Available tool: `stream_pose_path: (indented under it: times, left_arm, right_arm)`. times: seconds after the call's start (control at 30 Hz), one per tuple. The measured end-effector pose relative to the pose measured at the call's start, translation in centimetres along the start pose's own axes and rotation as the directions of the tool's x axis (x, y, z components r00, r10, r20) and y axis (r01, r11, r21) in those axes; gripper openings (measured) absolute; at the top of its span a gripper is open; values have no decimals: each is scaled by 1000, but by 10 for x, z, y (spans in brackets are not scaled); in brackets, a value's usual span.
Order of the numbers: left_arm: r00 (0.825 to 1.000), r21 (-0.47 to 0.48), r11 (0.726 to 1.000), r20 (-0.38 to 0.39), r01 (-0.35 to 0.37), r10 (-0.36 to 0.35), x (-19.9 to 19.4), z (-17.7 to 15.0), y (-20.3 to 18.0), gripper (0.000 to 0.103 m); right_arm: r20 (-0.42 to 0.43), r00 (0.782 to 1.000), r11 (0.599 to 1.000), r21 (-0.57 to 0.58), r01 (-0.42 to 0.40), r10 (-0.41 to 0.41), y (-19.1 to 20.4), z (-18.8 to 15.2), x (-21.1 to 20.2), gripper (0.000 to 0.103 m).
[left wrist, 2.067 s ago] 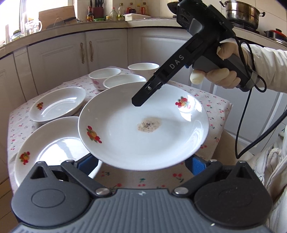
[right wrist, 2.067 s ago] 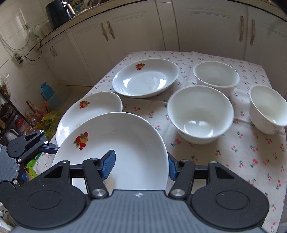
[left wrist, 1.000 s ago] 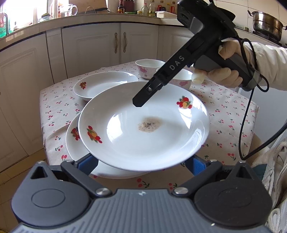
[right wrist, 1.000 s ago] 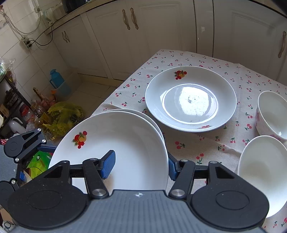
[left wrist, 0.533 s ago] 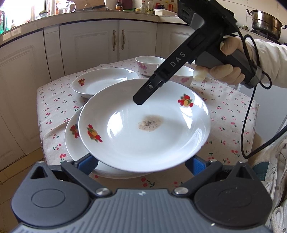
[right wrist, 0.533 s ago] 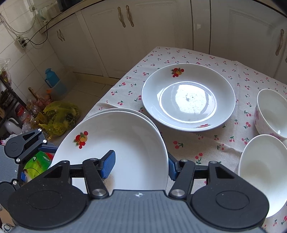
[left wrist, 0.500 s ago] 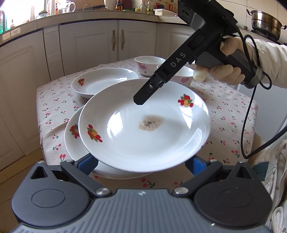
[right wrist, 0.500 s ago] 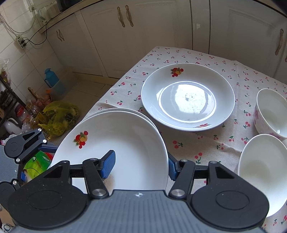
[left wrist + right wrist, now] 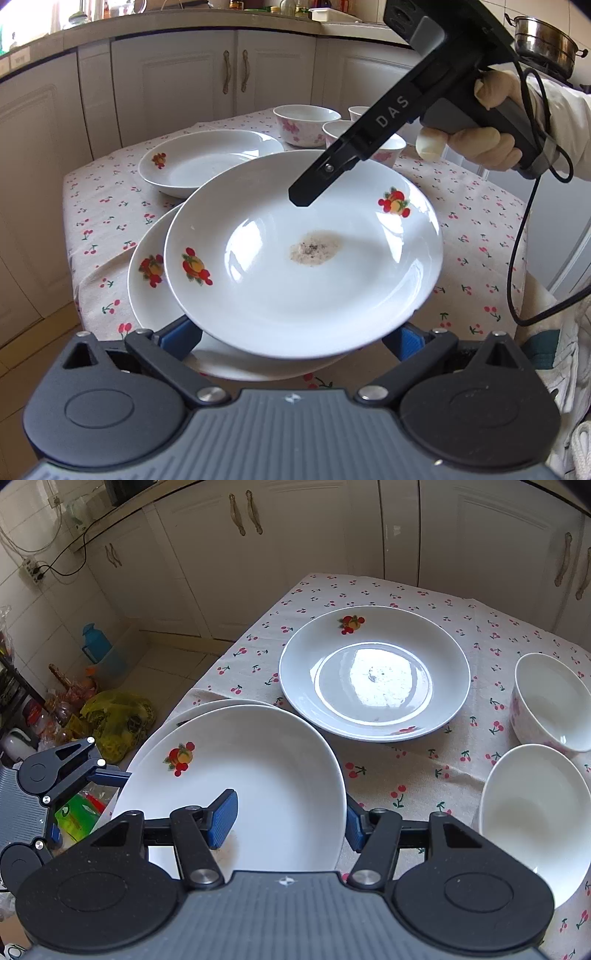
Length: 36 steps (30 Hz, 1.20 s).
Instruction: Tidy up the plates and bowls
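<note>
A white plate with fruit prints and a brown stain (image 9: 303, 258) hangs just above a second plate (image 9: 147, 280) at the table's near corner. My left gripper (image 9: 295, 338) is open, its blue pads under the held plate's near rim. My right gripper (image 9: 290, 821) is shut on this plate's (image 9: 243, 775) rim, one pad inside and one outside. It also shows in the left wrist view (image 9: 314, 188), reaching down over the plate. A third plate (image 9: 373, 672) lies further back. Three white bowls (image 9: 535, 812) (image 9: 550, 698) (image 9: 306, 122) stand on the right.
The table wears a cherry-print cloth (image 9: 413, 768) and ends close on the left. White cabinets (image 9: 236, 74) stand behind it. Bags and a blue jug (image 9: 96, 642) lie on the floor to the left. A pot (image 9: 543, 33) sits on the counter.
The held plate has moved over the near-corner plate and come a little lower. The grip on it is unchanged.
</note>
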<state>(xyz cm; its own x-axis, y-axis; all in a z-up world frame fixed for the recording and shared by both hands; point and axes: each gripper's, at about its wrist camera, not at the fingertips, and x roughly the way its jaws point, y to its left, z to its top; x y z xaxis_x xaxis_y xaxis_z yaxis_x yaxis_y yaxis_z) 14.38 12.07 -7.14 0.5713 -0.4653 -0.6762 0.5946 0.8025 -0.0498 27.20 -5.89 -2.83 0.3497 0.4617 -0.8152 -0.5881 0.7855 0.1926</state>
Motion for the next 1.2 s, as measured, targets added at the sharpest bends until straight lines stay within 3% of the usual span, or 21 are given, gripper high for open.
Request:
stream_pose_path:
  times: [0.67, 1.03, 1.2]
  left_arm:
    - [994, 5, 1000, -106, -4, 5, 11, 13, 3, 103]
    - [979, -6, 996, -183, -94, 91, 16, 21, -8, 103]
    - [975, -35, 994, -200, -101, 92, 15, 23, -9, 102]
  right_arm:
    - [11, 1000, 998, 62, 11, -12, 2, -9, -18, 65]
    - [31, 999, 996, 85, 11, -13, 4, -20, -29, 65]
    - [40, 999, 996, 95, 3, -6, 2, -23, -31, 65]
